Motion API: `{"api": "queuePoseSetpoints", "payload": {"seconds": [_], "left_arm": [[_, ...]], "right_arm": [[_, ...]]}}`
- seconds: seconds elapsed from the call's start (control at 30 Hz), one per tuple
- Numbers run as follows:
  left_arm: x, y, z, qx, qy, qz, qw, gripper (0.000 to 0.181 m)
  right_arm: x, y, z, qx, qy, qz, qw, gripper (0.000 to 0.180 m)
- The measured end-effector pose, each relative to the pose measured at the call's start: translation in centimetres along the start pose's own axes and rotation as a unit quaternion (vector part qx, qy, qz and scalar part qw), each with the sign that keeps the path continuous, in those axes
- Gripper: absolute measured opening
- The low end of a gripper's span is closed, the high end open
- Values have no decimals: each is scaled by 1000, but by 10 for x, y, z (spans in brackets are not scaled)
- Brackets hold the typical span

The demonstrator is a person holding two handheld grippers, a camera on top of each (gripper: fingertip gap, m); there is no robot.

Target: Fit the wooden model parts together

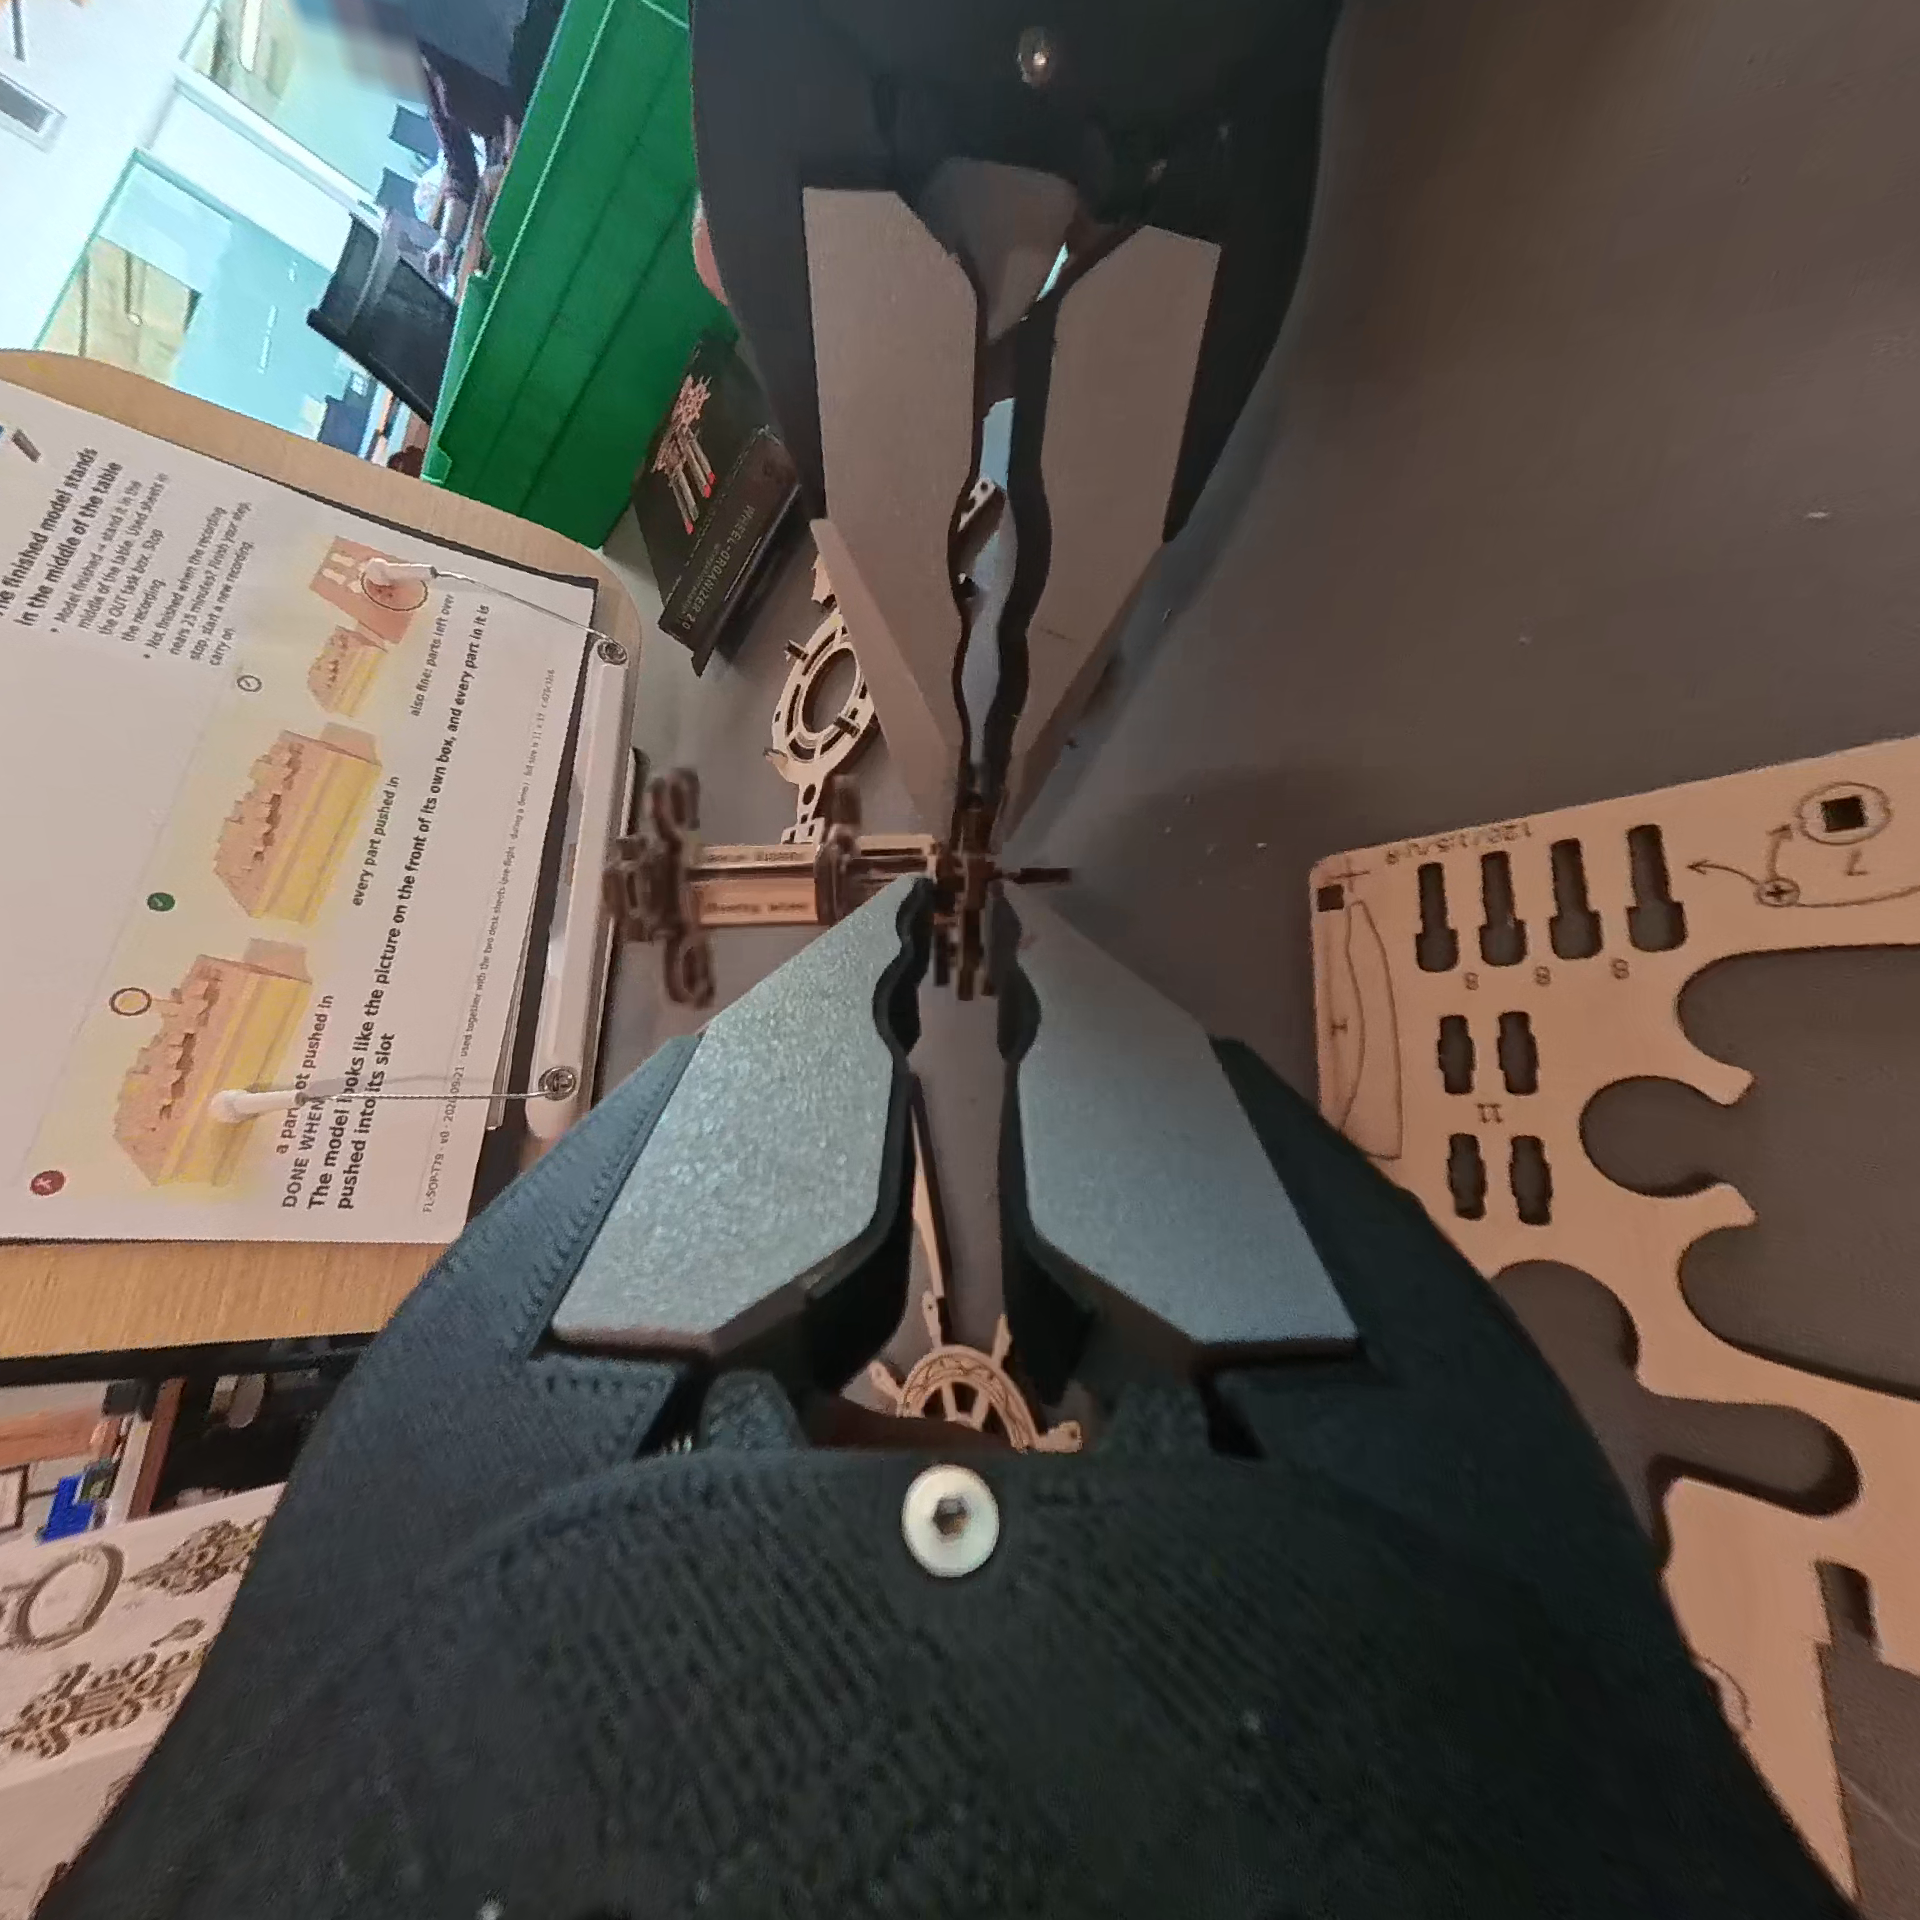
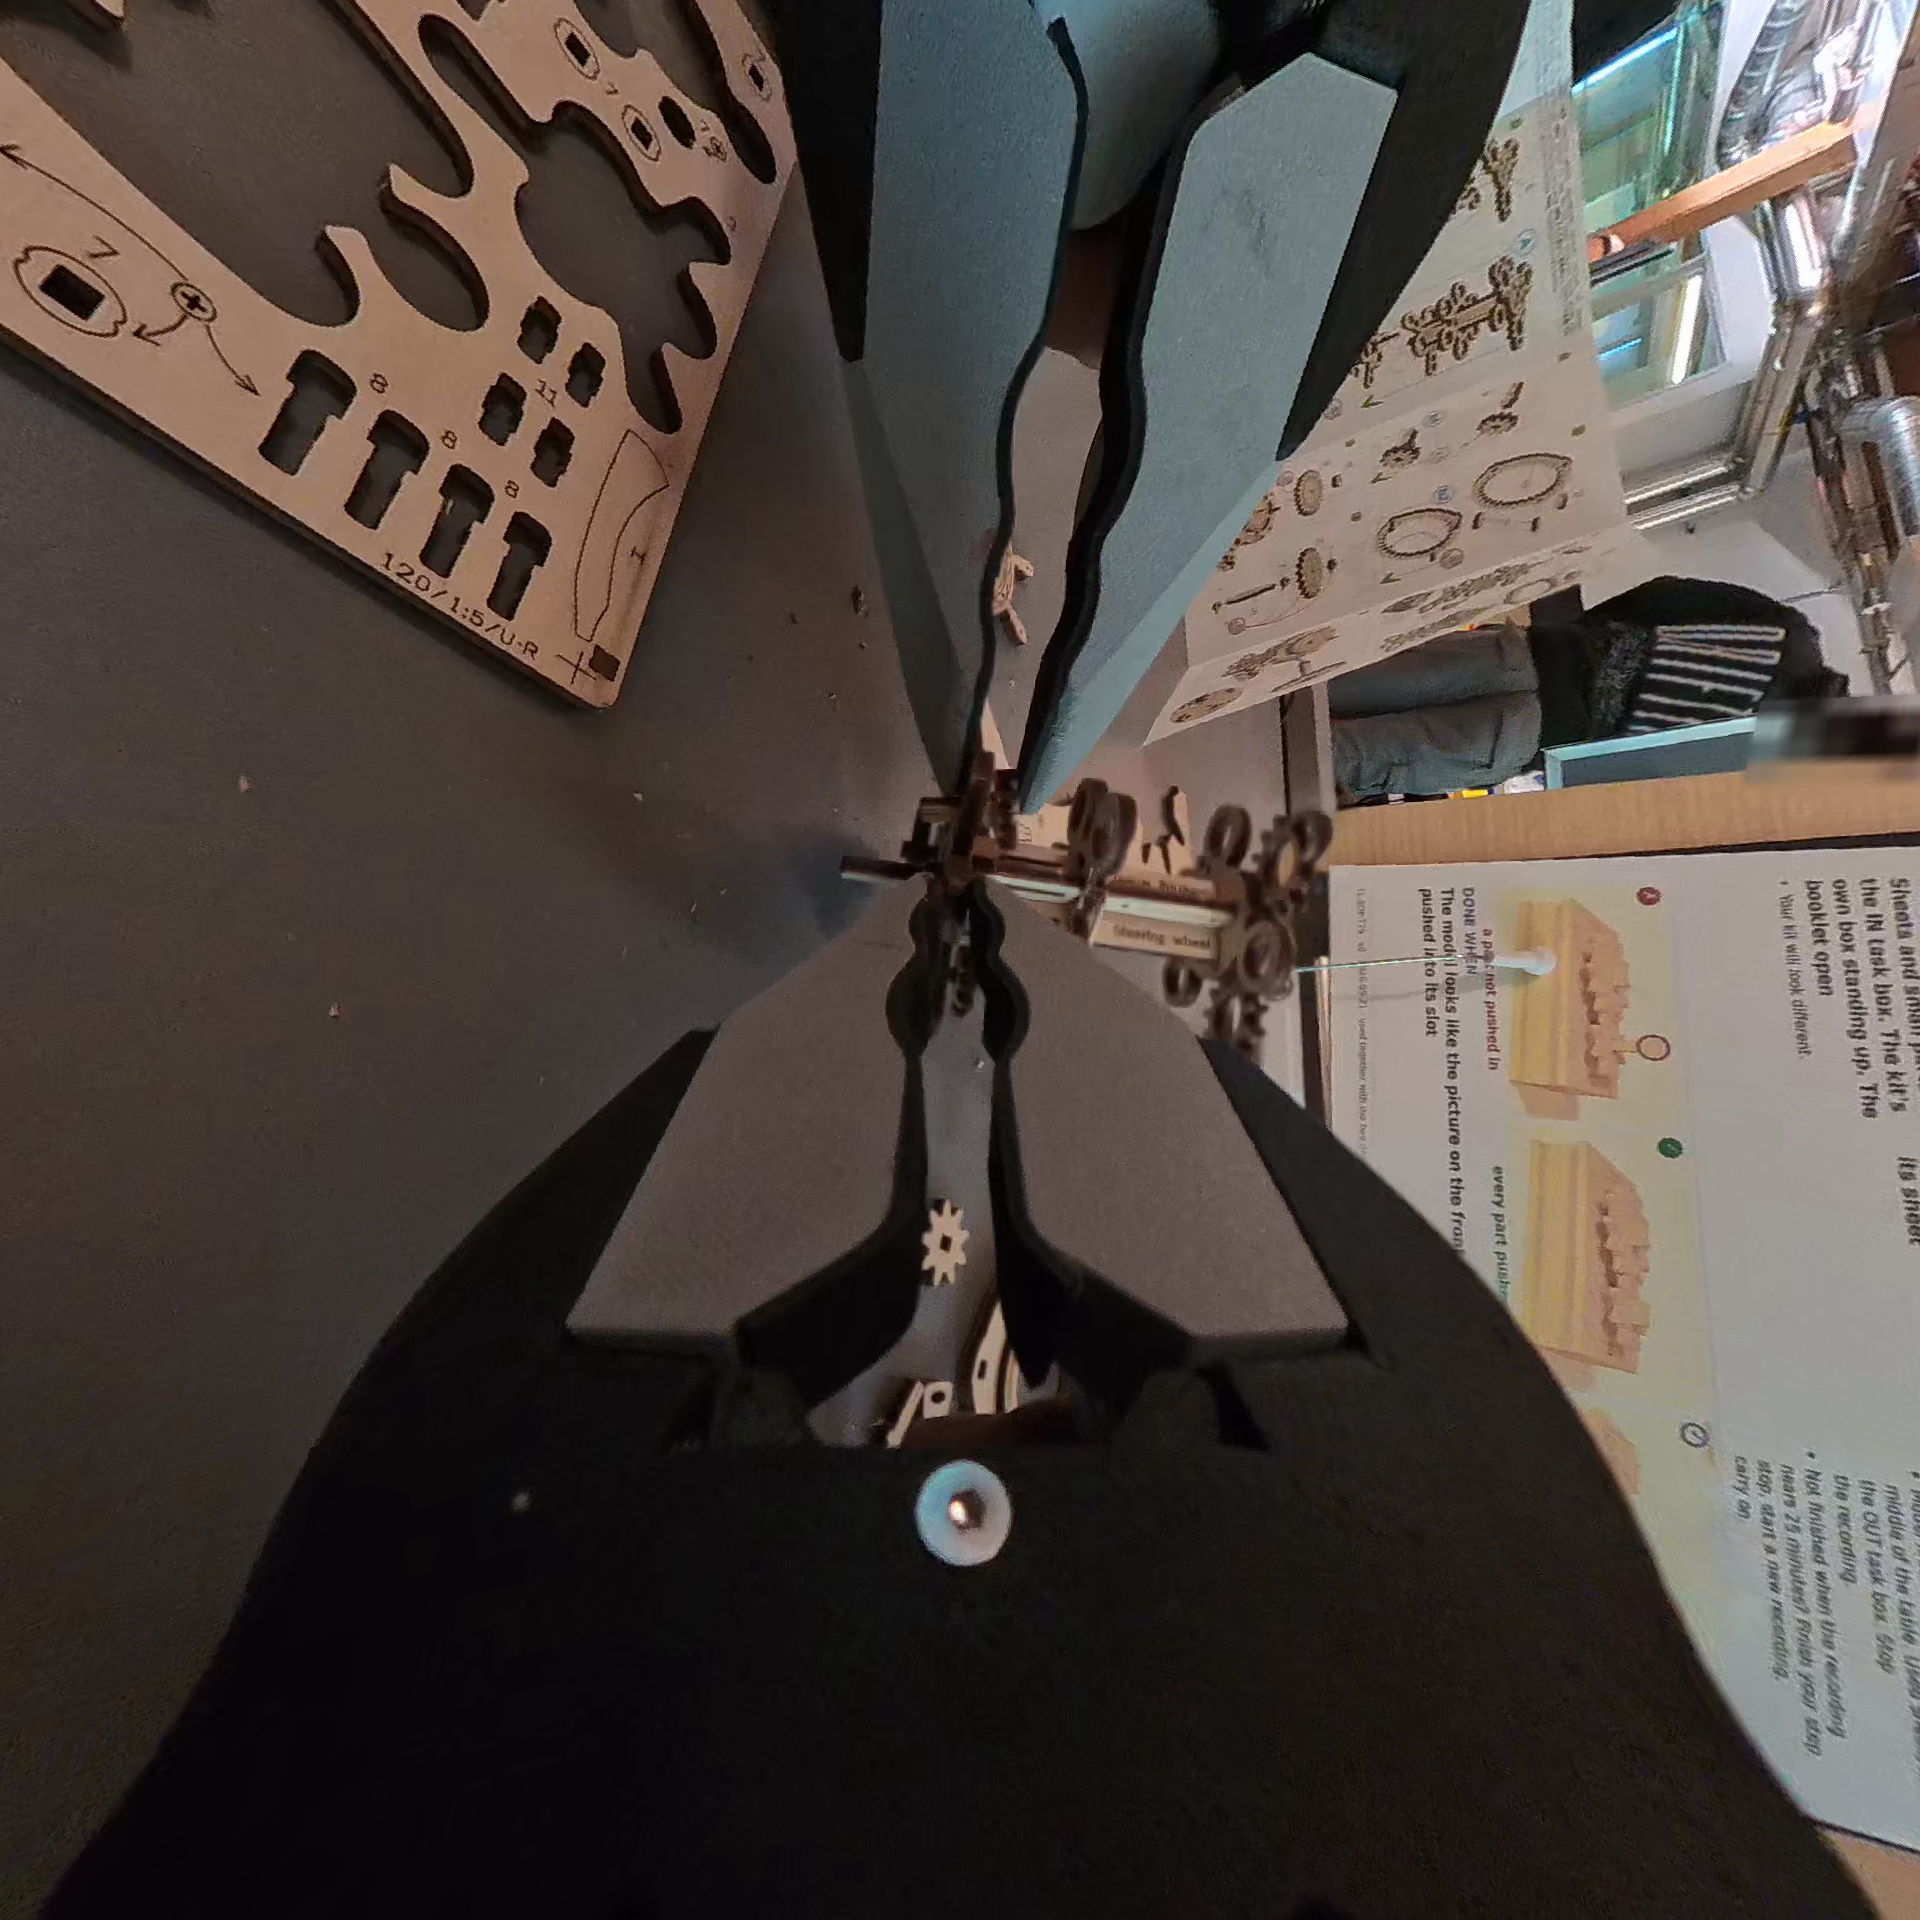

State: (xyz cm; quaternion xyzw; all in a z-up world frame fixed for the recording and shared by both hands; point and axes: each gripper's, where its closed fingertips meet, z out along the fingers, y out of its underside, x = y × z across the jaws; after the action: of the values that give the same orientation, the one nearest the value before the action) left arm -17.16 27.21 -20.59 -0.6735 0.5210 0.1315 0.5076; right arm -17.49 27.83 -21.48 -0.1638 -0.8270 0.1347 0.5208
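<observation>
I am clamping both my left gripper and right gripper tip to tip on the wooden model assembly, beside the punched part sheet.

A dark grey bench carries a punched-out plywood sheet to the right of the left hand-held gripper. To that gripper's left lie a printed instruction sheet and a loose wooden ring part; a green bin and a black kit box sit farther ahead-left.

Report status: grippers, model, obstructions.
Left gripper and right gripper both shut on the model, tip to tip. Parts sheet off to the side. Nothing blocking.
</observation>
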Motion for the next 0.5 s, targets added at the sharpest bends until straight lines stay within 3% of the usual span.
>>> {"api": "queuePoseSetpoints", "payload": {"seconds": [0.23,0.33,0.5], "left_arm": [[-8,5,2,-5,-5,-45,999,7],[-12,11,3,-13,-6,-72,997,7],[-13,16,3,-28,14,-126,992,7]], "right_arm": [[6,15,-11,-8,-20,52,998,1],[17,34,-29,-12,-31,123,992,5],[-5,55,-52,-35,-116,243,962,14]]}}
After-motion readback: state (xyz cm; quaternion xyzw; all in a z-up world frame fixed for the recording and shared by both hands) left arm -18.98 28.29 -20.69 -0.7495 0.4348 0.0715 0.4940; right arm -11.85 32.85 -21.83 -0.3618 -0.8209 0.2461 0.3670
